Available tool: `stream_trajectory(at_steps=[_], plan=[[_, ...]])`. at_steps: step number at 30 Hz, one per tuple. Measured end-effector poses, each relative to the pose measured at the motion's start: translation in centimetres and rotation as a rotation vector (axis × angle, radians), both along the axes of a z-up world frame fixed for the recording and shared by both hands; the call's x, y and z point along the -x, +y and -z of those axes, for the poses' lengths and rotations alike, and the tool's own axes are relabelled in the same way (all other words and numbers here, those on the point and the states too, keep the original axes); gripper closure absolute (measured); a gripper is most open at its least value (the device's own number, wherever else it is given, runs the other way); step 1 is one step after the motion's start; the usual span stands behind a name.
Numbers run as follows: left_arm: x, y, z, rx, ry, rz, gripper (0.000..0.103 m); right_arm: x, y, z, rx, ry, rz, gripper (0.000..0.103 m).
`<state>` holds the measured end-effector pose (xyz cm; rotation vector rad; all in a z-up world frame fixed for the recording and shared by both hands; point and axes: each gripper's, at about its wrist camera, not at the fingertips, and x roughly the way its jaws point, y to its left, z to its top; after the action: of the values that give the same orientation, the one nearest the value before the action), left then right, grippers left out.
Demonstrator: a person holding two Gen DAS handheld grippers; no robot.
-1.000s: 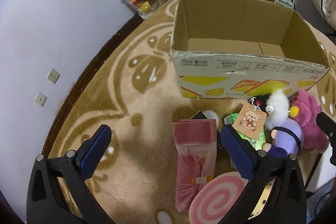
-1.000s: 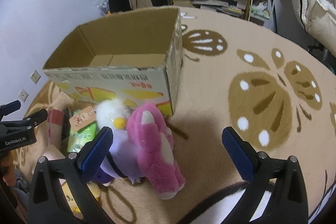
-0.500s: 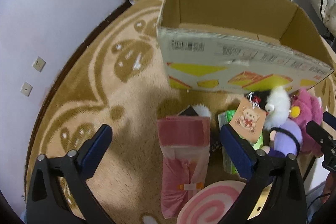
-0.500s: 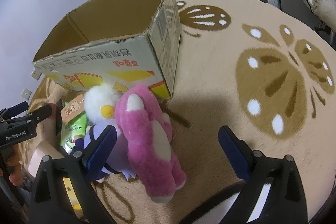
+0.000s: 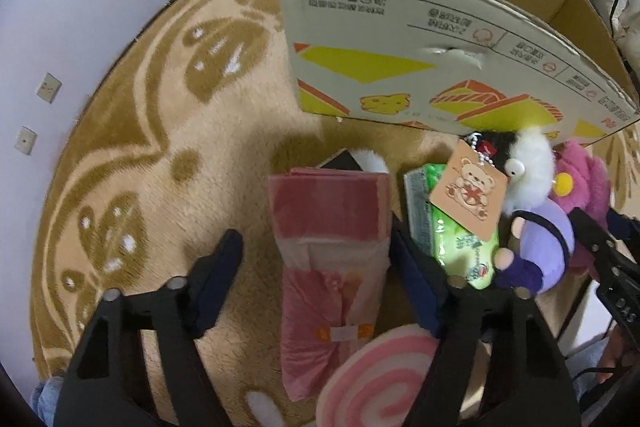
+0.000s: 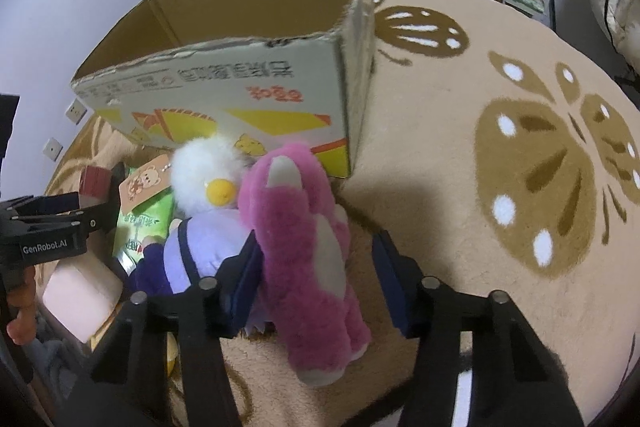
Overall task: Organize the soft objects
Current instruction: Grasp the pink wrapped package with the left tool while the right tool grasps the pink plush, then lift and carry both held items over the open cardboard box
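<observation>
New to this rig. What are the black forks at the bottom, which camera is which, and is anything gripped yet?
No robot here: a person holds a two-finger gripper in each hand, each with a fisheye camera looking along its fingers. In the left view, the left gripper is open around a pink package on the rug. In the right view, the right gripper is open around a pink plush, beside a purple-and-white plush. Nothing is gripped yet. The open cardboard box stands just behind.

Both wrist cameras look steeply down from close above the patterned beige carpet [image 5: 168, 155]. The left faces the printed open cardboard box [image 5: 420, 67] front; the right sees its corner. Both share the white-headed purple plush [image 6: 200, 227].
</observation>
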<state>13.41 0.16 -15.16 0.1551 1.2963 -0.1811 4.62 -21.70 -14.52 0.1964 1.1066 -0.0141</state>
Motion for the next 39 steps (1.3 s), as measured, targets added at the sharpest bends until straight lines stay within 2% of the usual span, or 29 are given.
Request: stream_trajectory(at_steps=[1,2,4,6,10,15,20,29,33,39], plan=[[0.0,0.1,0.2,0.022,0.012,0.000,0.047,-0.1,0.1,0.1,-0.009,0.002,-0.006,0.060],[0.0,0.2,0.1,0.059,0.031,-0.003,0.052,0.0,0.2,0.0,-0.013,0.003,-0.010,0.065],[-0.2,0.4,0.1,0.085,0.037,-0.011,0.057,0.1,0.7,-0.1,0.017,-0.005,-0.014,0.066],[-0.2,0.5,0.1,0.080,0.031,-0.014,0.058,0.2,1.1,-0.3,0.038,-0.014,-0.025,0.067],[-0.2,0.1,-0.1,0.053,0.015,0.004,0.059,0.3,0.6,-0.6,0.018,-0.025,-0.008,0.068],[0.3,-0.3,-1.2,-0.026,-0.055,0.002,0.059,0.7,0.2,-1.8,0.004,-0.067,0.012,0.068],[0.4,1.3,-3.3,0.000,-0.093,-0.031,0.059,1.0,0.2,-3.0,-0.009,-0.113,0.013,0.068],[1.9,1.6,-6.9,-0.014,-0.243,-0.045,0.060,1.6,0.2,-4.8,-0.041,-0.179,0.028,0.068],[2.0,1.9,-8.6,0.007,-0.285,-0.059,0.060,1.9,0.2,-5.2,-0.046,-0.193,0.031,0.068],[2.6,1.6,-10.0,-0.013,-0.364,-0.035,0.060,3.1,0.8,-6.2,-0.041,-0.221,0.025,0.068]])
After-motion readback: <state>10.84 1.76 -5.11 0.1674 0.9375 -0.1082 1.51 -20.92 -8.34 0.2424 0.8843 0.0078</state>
